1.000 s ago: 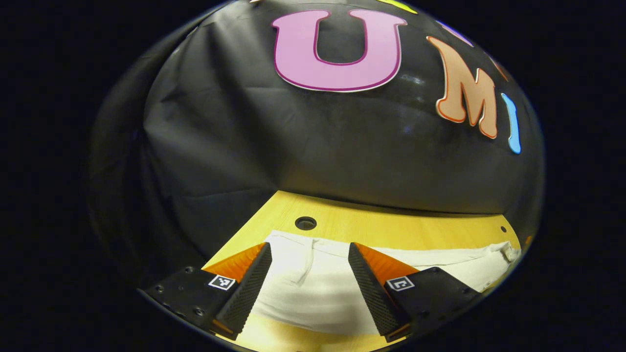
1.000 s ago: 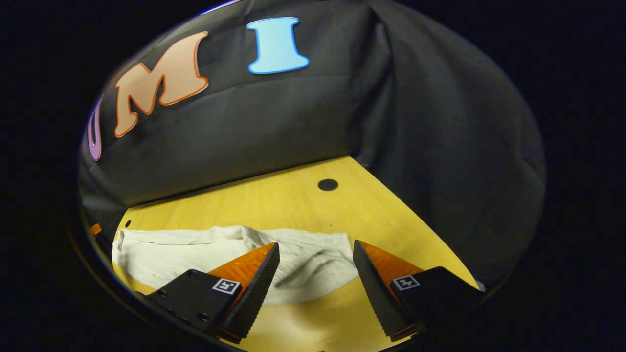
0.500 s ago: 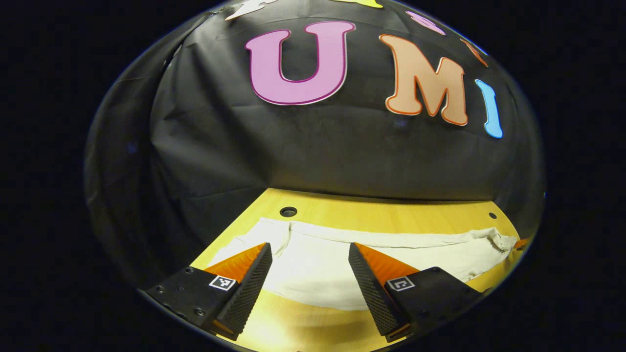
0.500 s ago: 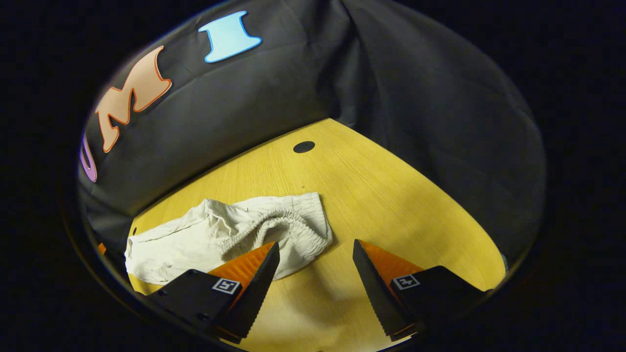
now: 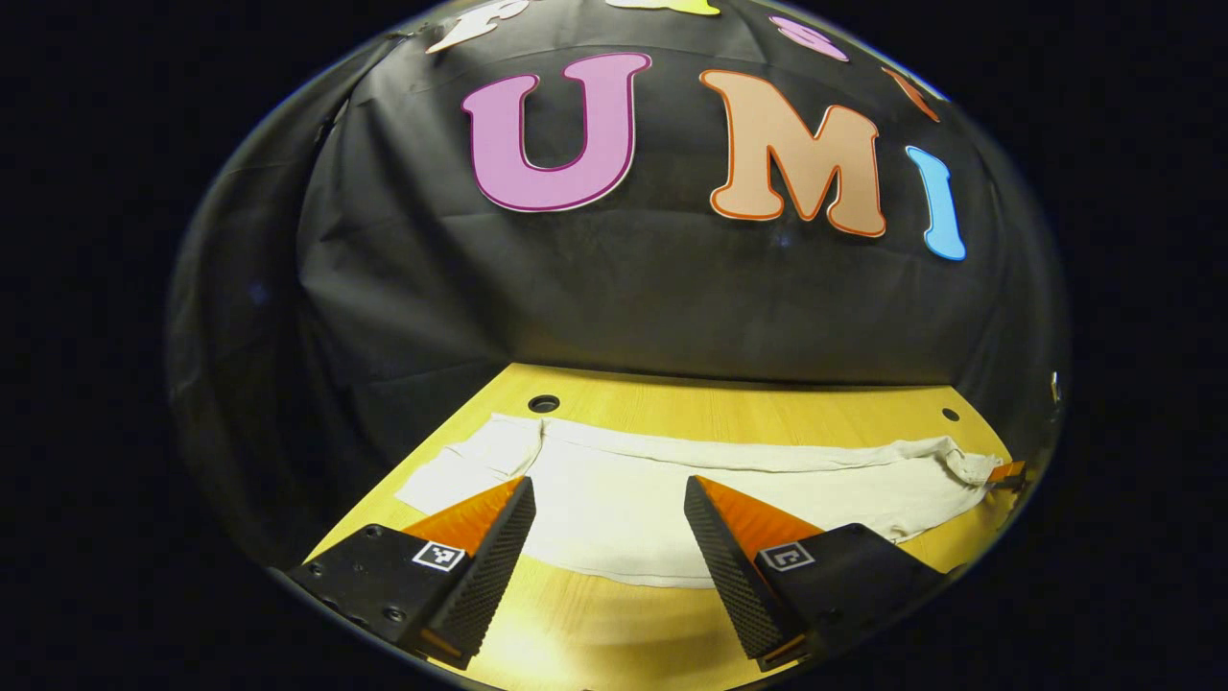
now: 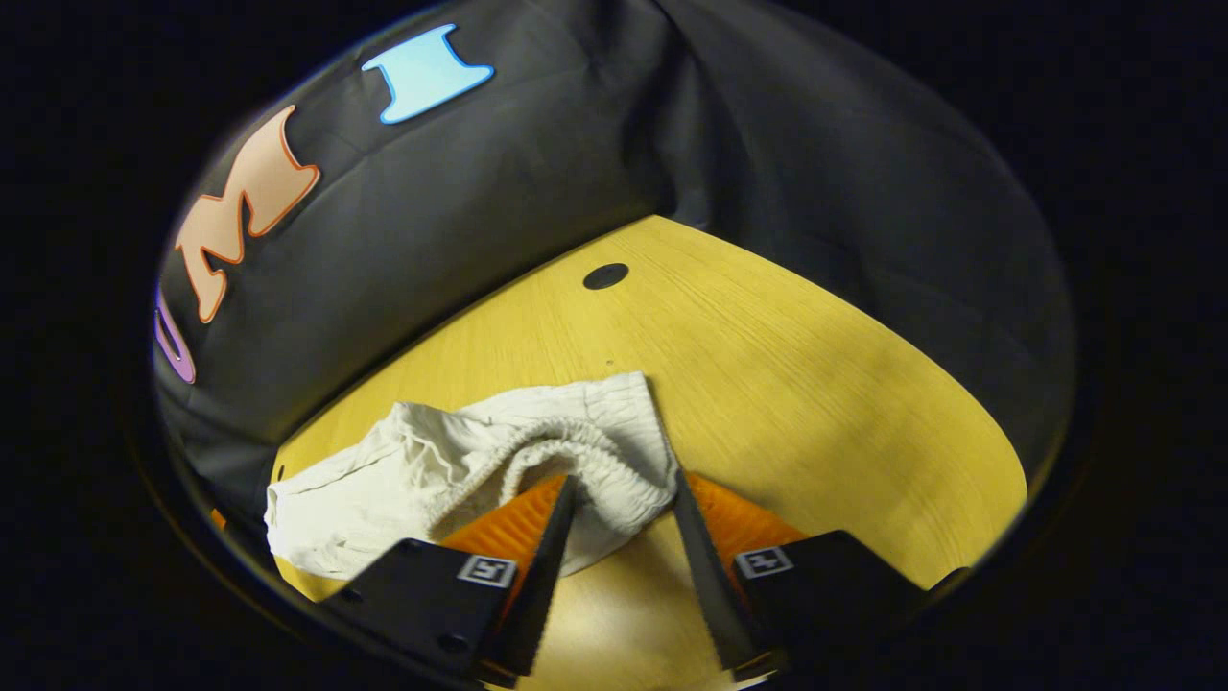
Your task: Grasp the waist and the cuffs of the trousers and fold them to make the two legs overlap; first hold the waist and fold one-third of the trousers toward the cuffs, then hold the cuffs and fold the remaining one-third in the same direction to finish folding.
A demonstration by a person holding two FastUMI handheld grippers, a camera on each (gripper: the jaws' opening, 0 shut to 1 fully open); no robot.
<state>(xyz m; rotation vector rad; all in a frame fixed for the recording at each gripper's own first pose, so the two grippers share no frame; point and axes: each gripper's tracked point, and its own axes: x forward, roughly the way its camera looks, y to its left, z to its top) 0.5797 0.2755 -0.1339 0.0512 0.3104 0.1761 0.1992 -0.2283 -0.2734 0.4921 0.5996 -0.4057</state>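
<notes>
Right tool (image 6: 619,499) nearer waist (image 6: 585,451).

Left gripper (image 5: 606,499) held low, jaws spread wide, nothing between them. Right gripper (image 6: 622,488) tilted down, jaws partway closed with a narrow gap, fingers (image 6: 554,537) flanking cloth; pressing on it or not, cannot tell.

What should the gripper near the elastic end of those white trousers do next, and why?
Probably close the right gripper on the waist of the trousers. Its fingers already straddle the gathered elastic edge with a gap left, so nothing is pinched yet. The left gripper hangs open over the leg end, so neither has a hold on the cloth lying on the table.
</notes>
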